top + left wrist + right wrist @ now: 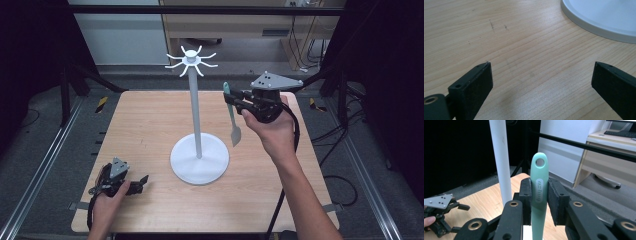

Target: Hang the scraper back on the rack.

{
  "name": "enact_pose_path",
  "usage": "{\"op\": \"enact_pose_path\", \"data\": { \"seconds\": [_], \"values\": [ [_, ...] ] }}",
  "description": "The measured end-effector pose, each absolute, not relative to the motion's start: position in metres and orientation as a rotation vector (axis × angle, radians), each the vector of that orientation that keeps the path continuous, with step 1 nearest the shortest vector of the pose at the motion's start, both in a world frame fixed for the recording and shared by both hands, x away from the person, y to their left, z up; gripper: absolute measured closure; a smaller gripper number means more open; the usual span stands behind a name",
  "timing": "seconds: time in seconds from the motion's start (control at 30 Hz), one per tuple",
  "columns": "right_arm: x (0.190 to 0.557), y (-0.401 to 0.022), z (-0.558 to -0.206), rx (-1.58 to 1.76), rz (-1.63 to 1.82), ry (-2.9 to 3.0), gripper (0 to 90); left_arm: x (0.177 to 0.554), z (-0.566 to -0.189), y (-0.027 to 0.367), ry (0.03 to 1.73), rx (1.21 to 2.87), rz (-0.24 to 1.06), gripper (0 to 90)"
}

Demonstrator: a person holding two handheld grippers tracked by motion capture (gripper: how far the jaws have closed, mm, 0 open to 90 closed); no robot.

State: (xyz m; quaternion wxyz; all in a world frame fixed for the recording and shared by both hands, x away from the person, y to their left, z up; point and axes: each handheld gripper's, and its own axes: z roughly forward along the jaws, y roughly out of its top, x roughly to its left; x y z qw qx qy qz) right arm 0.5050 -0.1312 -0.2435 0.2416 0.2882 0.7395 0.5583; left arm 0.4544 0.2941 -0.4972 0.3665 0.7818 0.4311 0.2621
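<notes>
Clamped in the right gripper (234, 101), a mint-green spatula (231, 116) hangs upright at centre right of the high view, its grey blade pointing down above the wooden table (150, 120) and its handle end with the hanging hole on top. From the right gripper view, the two black jaws press flat against both sides of the green handle (539, 192), with the holed end standing clear above them. The right hand (272, 131) holds that gripper raised off the table, the forearm running in from the lower right of the frame, the grey three-cornered plate on top.

Just left of the spatula rises the white hanger stand (196, 107), its pole ending in a ring of curved hooks at upper centre and its round base (200, 160) sitting on the table at mid-frame. The spatula is near the pole but apart from it.

At the lower left of the high view, the left gripper (141, 181) rests low by the table's near edge in the left hand (107, 200). Its own view shows the jaws spread wide with bare wood between them, holding nothing, and the rim of the white base (596, 27) at upper right.
</notes>
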Motion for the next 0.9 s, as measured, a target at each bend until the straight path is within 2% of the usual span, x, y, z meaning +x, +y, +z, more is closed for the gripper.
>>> {"op": "enact_pose_path", "data": {
  "seconds": [0.9],
  "values": [
    [0.496, -0.124, -0.204, 0.712, 1.619, 1.943, 74.3, 0.454, -0.497, 0.294, 1.105, 2.011, 0.674, 3.0]
  ]
}}
